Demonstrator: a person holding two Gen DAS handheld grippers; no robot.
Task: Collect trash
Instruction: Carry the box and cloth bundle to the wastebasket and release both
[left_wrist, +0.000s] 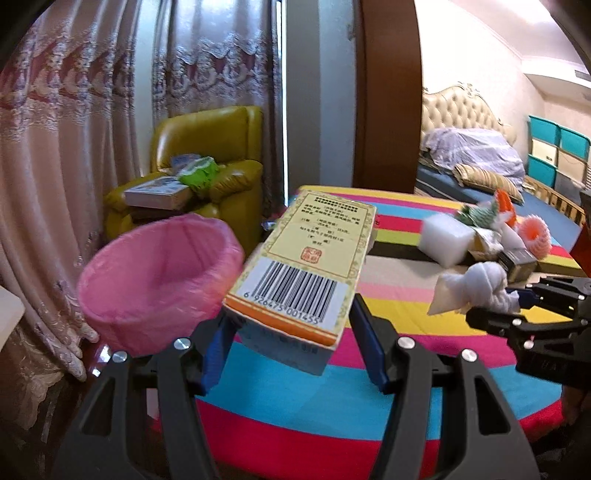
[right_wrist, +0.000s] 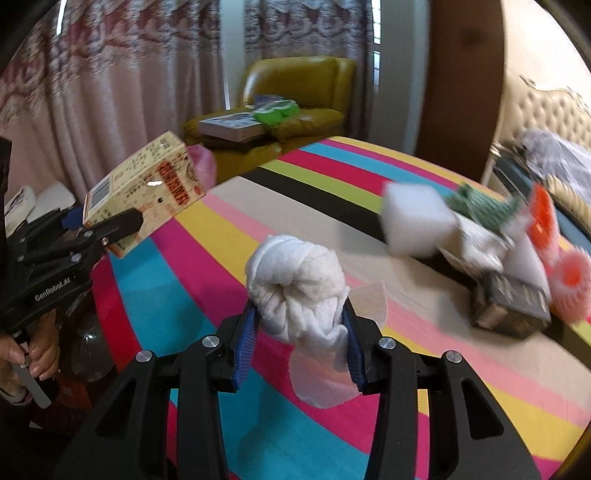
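Observation:
My left gripper (left_wrist: 291, 332) is shut on a yellow cardboard box (left_wrist: 306, 266) with a barcode, held above the striped table edge beside a bin lined with a pink bag (left_wrist: 159, 277). In the right wrist view the left gripper (right_wrist: 107, 225) and the box (right_wrist: 147, 188) show at the left. My right gripper (right_wrist: 299, 325) is shut on a knotted white cloth wad (right_wrist: 295, 291) above the table; this gripper (left_wrist: 517, 299) and the wad (left_wrist: 476, 291) also show at the right of the left wrist view.
The table has a colourful striped cloth (right_wrist: 369, 387). A trash pile lies at its far right: a white foam block (right_wrist: 413, 221), a dark box (right_wrist: 513, 310), green and orange net wrappers (right_wrist: 569, 280). A yellow armchair (left_wrist: 207, 166) holds books. Curtains hang behind; a bed (left_wrist: 480, 173) is far right.

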